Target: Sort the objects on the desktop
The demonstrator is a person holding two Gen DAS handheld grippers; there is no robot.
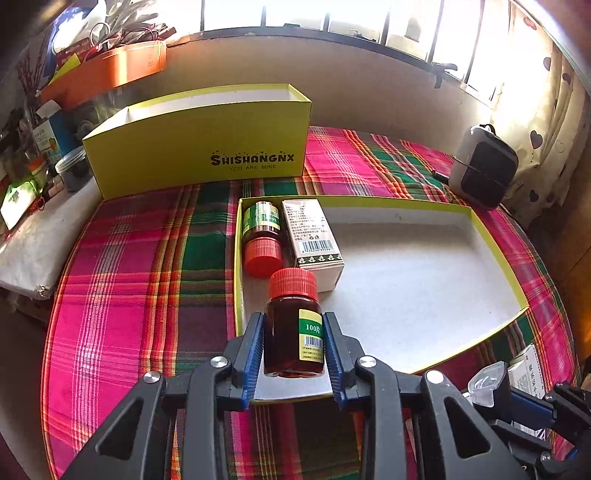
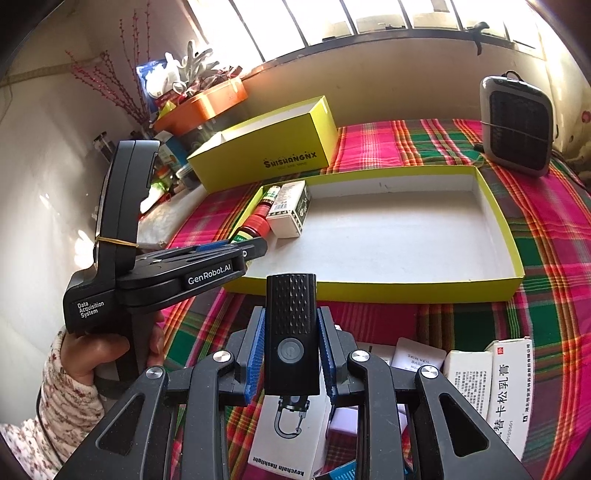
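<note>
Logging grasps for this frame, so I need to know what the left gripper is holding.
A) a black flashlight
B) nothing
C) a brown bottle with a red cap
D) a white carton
C: the left gripper is clamped on the red-capped brown bottle, over the yellow tray.

A plaid cloth of pink, green and orange covers the table; at two o'clock a grey-and-black heater stands on it, a dark cord leading off its base; at eleven o'clock an orange box sits heaped with clutter; along twelve o'clock runs a barred window, sunlit; a heart-patterned curtain hangs at two o'clock.
</note>
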